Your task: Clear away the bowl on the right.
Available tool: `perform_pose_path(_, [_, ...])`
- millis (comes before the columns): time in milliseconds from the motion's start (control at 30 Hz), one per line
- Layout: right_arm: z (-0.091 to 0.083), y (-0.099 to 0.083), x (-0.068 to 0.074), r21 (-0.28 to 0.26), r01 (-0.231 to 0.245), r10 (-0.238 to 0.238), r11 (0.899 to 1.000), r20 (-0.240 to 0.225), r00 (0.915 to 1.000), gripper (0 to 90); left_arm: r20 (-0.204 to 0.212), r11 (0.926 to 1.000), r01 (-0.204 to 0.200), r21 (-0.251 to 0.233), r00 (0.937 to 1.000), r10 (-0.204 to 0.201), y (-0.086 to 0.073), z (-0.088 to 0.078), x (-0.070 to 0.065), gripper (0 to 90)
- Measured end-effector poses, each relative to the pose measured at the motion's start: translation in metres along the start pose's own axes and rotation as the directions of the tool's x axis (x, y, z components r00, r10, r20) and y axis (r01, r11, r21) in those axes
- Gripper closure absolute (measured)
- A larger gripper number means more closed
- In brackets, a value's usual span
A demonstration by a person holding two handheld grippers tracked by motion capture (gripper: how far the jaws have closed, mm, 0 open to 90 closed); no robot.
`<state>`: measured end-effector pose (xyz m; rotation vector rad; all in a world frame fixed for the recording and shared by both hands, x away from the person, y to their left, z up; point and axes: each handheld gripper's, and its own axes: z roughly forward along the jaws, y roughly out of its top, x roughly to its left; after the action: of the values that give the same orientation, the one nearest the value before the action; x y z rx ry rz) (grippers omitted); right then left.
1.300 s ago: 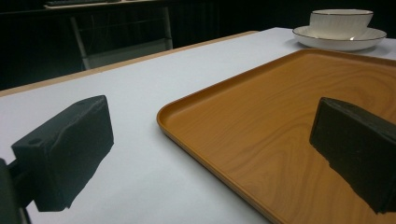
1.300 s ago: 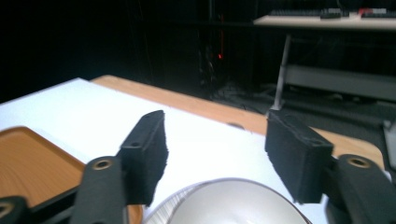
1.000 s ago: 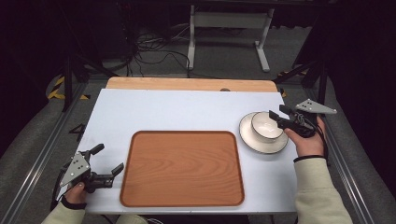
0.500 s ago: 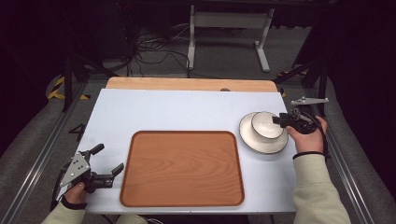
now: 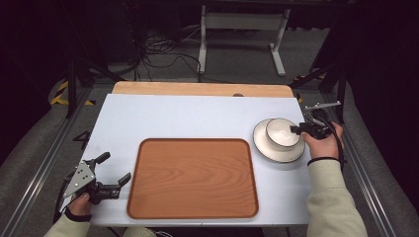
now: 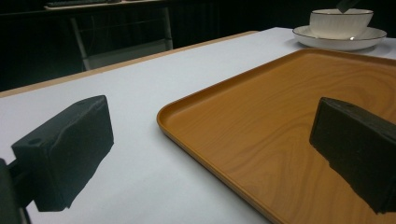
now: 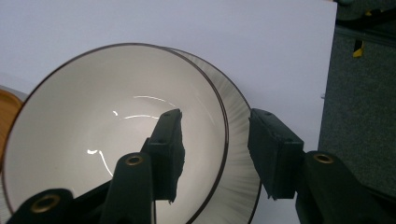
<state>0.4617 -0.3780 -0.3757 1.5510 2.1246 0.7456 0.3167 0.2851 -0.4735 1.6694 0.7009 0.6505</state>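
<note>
Because the bowl (image 5: pixel 282 133) is a glazed white one with a thin dark rim, I judge it stiff, smooth, fairly light and easy to chip, so it wants a firm but gentle pinch on the wall just below the rim. It sits on a white saucer (image 5: pixel 263 145) at the right side of the counter (image 5: pixel 188 116), just beside the wooden tray (image 5: pixel 192 177). The right gripper (image 7: pixel 215 154) straddles the near rim, one finger inside the bowl and the other outside over the saucer; a gap shows between the outer finger and the wall, so the fingers are released and not yet pinching. Since the saucer is loose beneath, I expect a tilted lift to drag or rattle it. The left gripper (image 5: pixel 114 170) hovers near the tray's left edge, fingers spread wide and grasping nothing.
</note>
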Motion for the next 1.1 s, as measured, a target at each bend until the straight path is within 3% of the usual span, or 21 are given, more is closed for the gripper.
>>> perform_pose_path(167, [0.005,-0.001,-0.004,0.033,-0.02,0.02,0.999,-0.001,0.9998,55.9,-0.001,1.0,0.001,-0.001,1.0,-0.001,0.0,0.0,0.0,0.3])
perform_pose_path(500, [0.019,-0.005,-0.008,0.106,-0.078,0.082,0.991,-0.032,0.9961,67.1,-0.001,1.0,-0.001,0.0,1.0,0.001,0.0,0.0,0.0,0.3])
perform_pose_path(700, [0.023,-0.004,-0.006,0.132,-0.094,0.101,0.987,-0.049,0.9937,78.3,-0.001,1.0,-0.001,-0.001,1.0,0.001,0.0,0.0,0.0,0.3])
perform_pose_path(1100, [0.022,-0.004,-0.002,0.143,-0.164,0.167,0.976,-0.01,0.9859,83.1,-0.001,1.0,-0.001,-0.001,1.0,0.001,0.0,0.0,0.0,0.3])
